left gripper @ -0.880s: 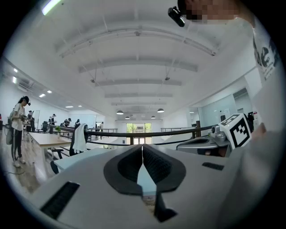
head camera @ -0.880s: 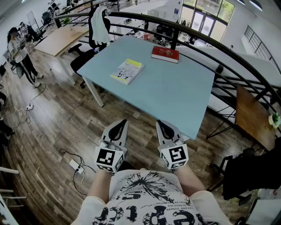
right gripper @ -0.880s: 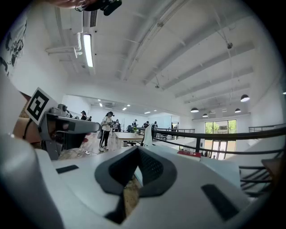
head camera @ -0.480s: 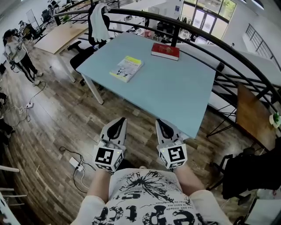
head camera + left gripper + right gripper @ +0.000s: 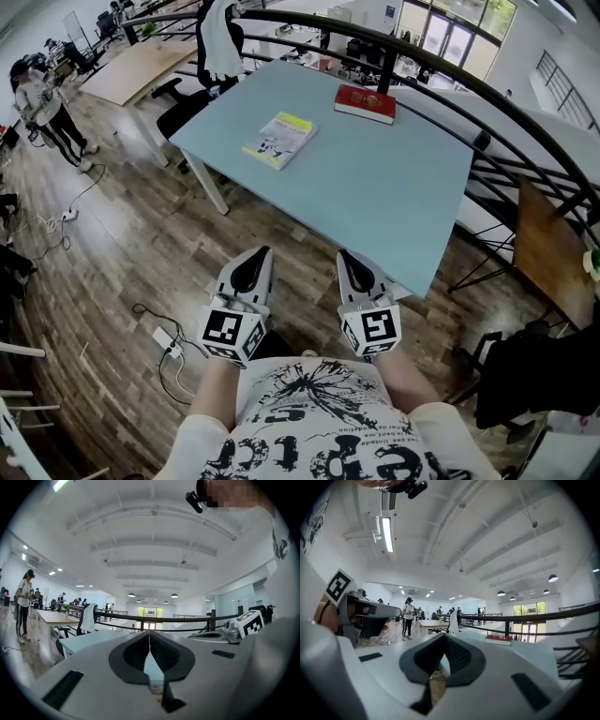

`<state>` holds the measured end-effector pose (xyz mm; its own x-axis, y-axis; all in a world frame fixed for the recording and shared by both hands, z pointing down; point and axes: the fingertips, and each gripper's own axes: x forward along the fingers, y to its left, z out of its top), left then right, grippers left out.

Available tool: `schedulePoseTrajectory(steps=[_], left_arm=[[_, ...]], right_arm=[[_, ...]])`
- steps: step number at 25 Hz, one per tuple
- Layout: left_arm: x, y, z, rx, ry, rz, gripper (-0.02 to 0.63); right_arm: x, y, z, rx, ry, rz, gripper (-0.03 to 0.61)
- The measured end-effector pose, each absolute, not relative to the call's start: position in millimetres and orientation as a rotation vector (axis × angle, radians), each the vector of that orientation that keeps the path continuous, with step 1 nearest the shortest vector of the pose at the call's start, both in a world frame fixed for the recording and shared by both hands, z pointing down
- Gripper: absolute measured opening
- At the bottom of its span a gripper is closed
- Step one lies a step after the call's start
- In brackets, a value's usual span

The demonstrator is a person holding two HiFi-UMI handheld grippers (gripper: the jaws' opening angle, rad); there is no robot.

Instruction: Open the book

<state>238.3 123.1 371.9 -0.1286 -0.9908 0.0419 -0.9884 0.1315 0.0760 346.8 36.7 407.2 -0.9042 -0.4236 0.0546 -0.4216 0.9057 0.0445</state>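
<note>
Two closed books lie on the light blue table (image 5: 375, 197): a yellow-and-white book (image 5: 279, 140) near its left side and a red book (image 5: 366, 103) at its far edge, which also shows in the right gripper view as the red book (image 5: 498, 640). My left gripper (image 5: 253, 258) and right gripper (image 5: 352, 260) are held level over the wooden floor, short of the table's near edge and far from both books. In the left gripper view the left gripper (image 5: 149, 635) has its jaws together with nothing between them. The right gripper (image 5: 445, 639) is likewise shut and empty.
A black curved railing (image 5: 487, 84) runs behind the table. An office chair (image 5: 192, 103) with a white garment stands at the table's far left. A person (image 5: 47, 108) stands at far left by a wooden desk (image 5: 141, 70). A power strip and cables (image 5: 169, 342) lie on the floor.
The view has shifted a little, so the table and books sit slightly right and closer. Both grippers stay shut side by side near the body.
</note>
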Motion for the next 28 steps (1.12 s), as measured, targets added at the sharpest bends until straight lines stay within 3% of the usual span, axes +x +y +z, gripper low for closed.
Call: schedulePoseTrajectory(steps=[10, 28], left_arm=[[169, 108, 381, 2.029, -2.301, -0.019, 0.02], [-106, 27, 385, 2.304, -1.98, 0.044, 0.02]], right_arm=[[283, 17, 418, 0.707, -2.952, -0.066, 0.011], [45, -34, 434, 1.133, -2.743, 0.019, 0.012]])
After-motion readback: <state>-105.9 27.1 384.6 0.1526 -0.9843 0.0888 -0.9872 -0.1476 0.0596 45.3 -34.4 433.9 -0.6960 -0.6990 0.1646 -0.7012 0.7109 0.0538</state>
